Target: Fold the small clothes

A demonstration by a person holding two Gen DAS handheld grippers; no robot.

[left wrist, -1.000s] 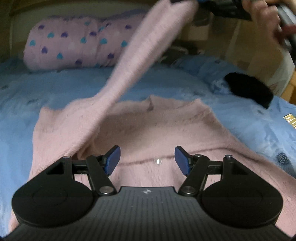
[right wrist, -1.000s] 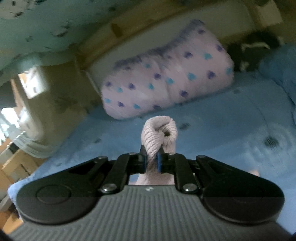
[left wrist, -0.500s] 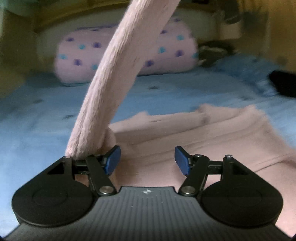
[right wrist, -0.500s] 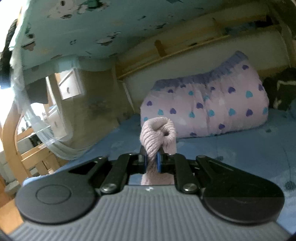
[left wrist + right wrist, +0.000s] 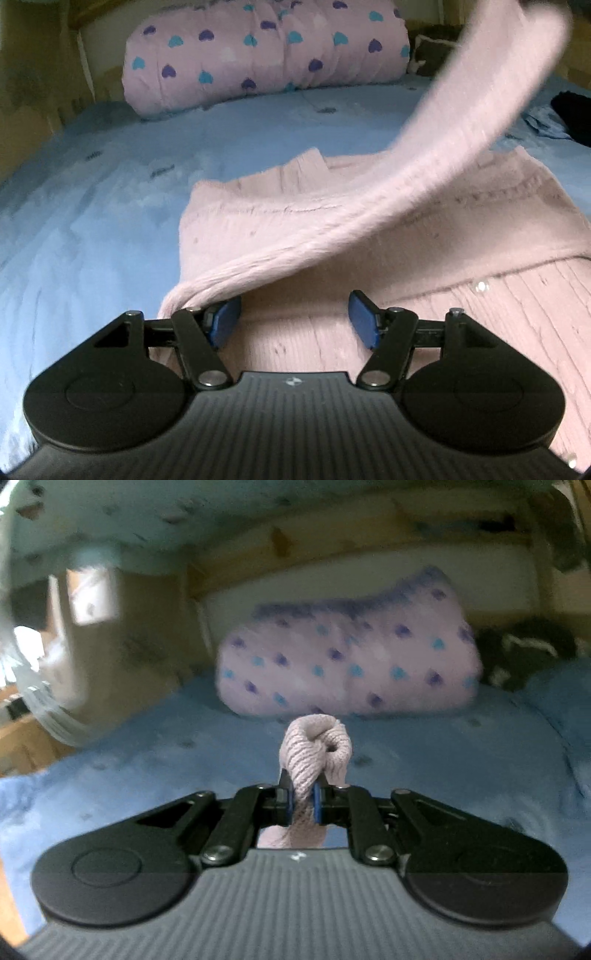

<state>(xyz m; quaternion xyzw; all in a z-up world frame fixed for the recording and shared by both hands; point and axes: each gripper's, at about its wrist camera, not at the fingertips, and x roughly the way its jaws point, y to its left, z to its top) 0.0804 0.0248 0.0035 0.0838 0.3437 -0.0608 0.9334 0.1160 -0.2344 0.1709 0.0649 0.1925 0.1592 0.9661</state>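
Left wrist view: pink sweater (image 5: 369,236) on blue bedsheet (image 5: 92,206), left gripper (image 5: 295,319) fingers wide; right gripper (image 5: 303,805) pinching the sleeve cuff (image 5: 314,746).

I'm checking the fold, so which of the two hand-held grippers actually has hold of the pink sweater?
The right hand-held gripper: its jaws pinch the sleeve cuff. The left hand-held gripper stands open over the pink sweater.

Both views are taken low over the blue bedsheet (image 5: 110,177), facing the heart-patterned quilt (image 5: 266,55) (image 5: 347,668) shared upper centre; the left view is tilted downward.
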